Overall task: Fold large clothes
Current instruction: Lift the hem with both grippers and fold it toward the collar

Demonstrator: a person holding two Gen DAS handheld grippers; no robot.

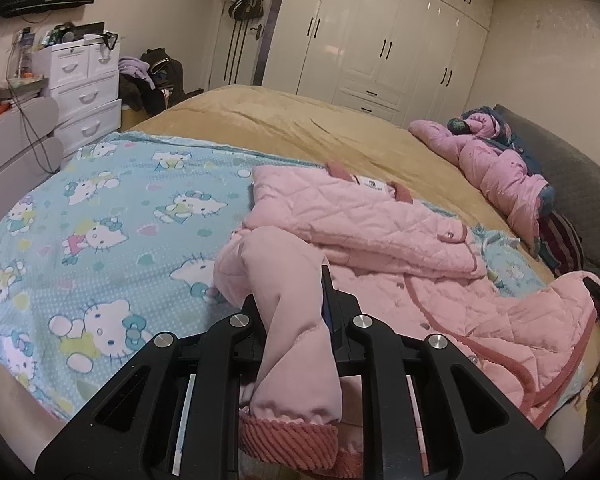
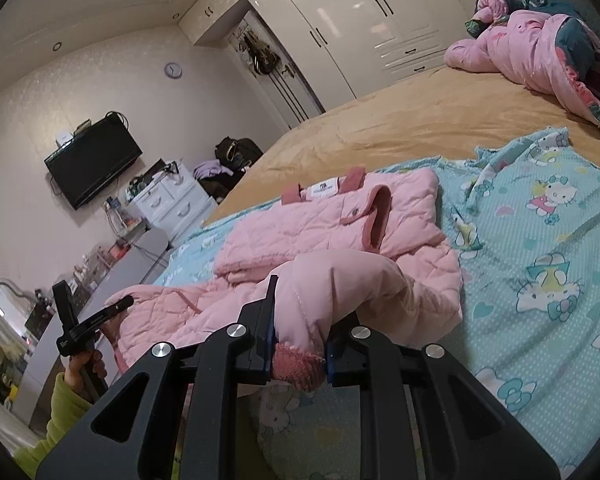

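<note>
both tools grip a sleeve: left tool [image 1: 300,300], right tool [image 2: 300,344]. the jacket [image 1: 380,224] looks soft, puffy, light; cuffs [image 1: 288,436] seem the surest hold.

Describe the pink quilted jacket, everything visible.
The pink quilted jacket lies collar-up on the Hello Kitty blanket, partly folded and rumpled. Soft padded fabric, darker pink trim, snap buttons, white neck label. Each sleeve ends in a ribbed rose cuff; the left tongs are shut on one sleeve, the right tongs on the other, both lifted toward the cameras.
</note>
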